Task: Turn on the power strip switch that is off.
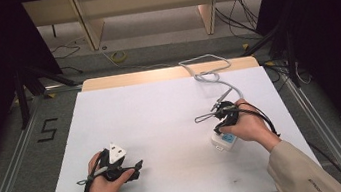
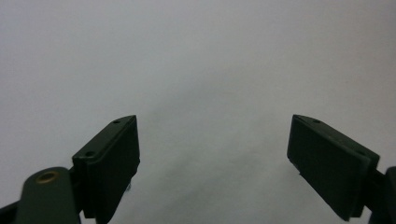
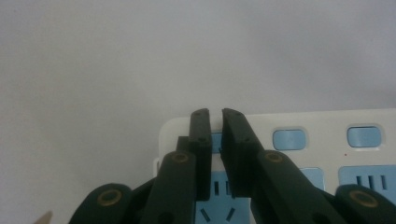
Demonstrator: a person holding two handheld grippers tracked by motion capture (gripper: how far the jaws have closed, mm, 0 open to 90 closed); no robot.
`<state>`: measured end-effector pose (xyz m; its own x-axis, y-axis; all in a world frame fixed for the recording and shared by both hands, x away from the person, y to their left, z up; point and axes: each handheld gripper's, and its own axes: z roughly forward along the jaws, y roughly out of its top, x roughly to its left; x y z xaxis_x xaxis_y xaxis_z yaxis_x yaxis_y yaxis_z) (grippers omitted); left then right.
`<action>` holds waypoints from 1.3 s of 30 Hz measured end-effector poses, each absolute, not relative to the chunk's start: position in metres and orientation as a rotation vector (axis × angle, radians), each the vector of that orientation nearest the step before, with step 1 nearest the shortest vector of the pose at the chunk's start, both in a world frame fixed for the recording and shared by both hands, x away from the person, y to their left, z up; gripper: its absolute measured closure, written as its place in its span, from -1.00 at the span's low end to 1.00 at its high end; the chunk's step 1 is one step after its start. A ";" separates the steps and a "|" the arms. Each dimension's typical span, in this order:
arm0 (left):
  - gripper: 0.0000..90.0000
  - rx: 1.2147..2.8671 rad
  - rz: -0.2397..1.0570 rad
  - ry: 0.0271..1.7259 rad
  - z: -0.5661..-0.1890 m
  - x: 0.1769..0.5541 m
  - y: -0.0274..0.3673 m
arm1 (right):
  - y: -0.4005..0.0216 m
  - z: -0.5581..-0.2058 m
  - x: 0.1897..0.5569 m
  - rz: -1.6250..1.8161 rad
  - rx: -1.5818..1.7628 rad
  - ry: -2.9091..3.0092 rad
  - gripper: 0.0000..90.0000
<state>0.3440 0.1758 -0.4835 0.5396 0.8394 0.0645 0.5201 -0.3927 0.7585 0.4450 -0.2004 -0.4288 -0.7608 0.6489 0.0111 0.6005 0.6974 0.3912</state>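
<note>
While the left tongs (image 1: 135,167) are resting low on the white desk (image 1: 163,127) near its front edge, their 2 jaws are standing wide apart with nothing between them, as the left gripper view (image 2: 212,158) is showing. The left hand (image 1: 102,179) is wrapping around their body. Over on the right side of the desk, the right tongs (image 3: 215,116) are hovering above a white power strip (image 3: 327,140) with blue sockets, their jaws nearly closed with a thin gap and gripping nothing. The right hand (image 1: 248,125) is covering most of that strip (image 1: 223,140). A grey cable (image 1: 205,73) is curling toward the far edge.
</note>
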 end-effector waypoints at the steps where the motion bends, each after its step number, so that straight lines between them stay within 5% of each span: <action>1: -0.63 2.077 0.585 1.094 -0.484 0.344 0.176 | -0.201 -0.428 0.444 0.576 1.022 2.771 0.78; 39: -0.63 2.080 0.575 1.106 -0.485 0.344 0.177 | -0.277 -0.431 0.403 0.978 1.142 2.468 0.15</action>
